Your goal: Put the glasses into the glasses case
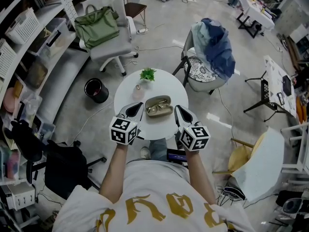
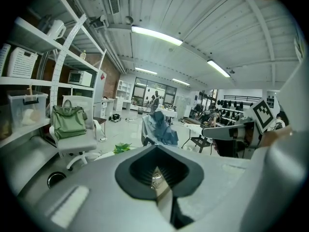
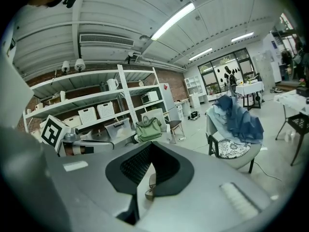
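Observation:
An open tan glasses case (image 1: 159, 106) lies in the middle of the round white table (image 1: 166, 83), with the glasses (image 1: 155, 109) lying inside it. My left gripper (image 1: 139, 106) is just left of the case, its jaws closed to a point with nothing held. My right gripper (image 1: 177, 108) is just right of the case, also shut and empty. In the left gripper view the closed jaws of the left gripper (image 2: 157, 170) leave a thin slit showing a bit of the glasses (image 2: 155, 179). In the right gripper view the right gripper (image 3: 145, 178) shows a sliver of the case (image 3: 149, 191).
A small potted plant (image 1: 147, 74) stands at the table's far edge. On the floor, a black bin (image 1: 96, 90) sits to the left. A white chair with a green bag (image 1: 96, 24) is far left, and a chair draped with blue cloth (image 1: 215, 47) far right.

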Available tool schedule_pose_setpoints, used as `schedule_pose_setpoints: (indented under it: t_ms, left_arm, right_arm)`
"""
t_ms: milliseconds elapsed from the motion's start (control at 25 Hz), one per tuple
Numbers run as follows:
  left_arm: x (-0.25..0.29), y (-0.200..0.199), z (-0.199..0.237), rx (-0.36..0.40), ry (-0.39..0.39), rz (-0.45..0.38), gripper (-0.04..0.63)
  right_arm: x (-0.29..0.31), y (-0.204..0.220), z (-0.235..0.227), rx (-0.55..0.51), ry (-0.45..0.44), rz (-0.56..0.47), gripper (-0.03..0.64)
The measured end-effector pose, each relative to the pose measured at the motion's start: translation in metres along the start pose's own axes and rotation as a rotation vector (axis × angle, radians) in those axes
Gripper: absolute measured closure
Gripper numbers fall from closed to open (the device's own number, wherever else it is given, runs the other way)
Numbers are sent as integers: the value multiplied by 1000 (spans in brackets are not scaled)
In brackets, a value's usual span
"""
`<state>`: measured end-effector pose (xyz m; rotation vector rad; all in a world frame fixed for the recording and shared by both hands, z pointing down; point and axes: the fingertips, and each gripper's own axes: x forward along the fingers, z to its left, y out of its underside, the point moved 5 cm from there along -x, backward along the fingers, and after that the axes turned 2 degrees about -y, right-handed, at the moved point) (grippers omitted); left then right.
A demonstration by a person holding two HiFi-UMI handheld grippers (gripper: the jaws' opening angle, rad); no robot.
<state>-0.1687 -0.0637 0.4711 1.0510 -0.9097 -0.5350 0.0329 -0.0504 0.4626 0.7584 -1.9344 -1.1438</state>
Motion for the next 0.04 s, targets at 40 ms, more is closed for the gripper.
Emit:
schedule_pose_setpoints:
  t_ms: [40]
  left_arm:
    - [1,0,-1,2,1,2,595]
  right_arm:
    - [0,0,-1,1,2,-1,594]
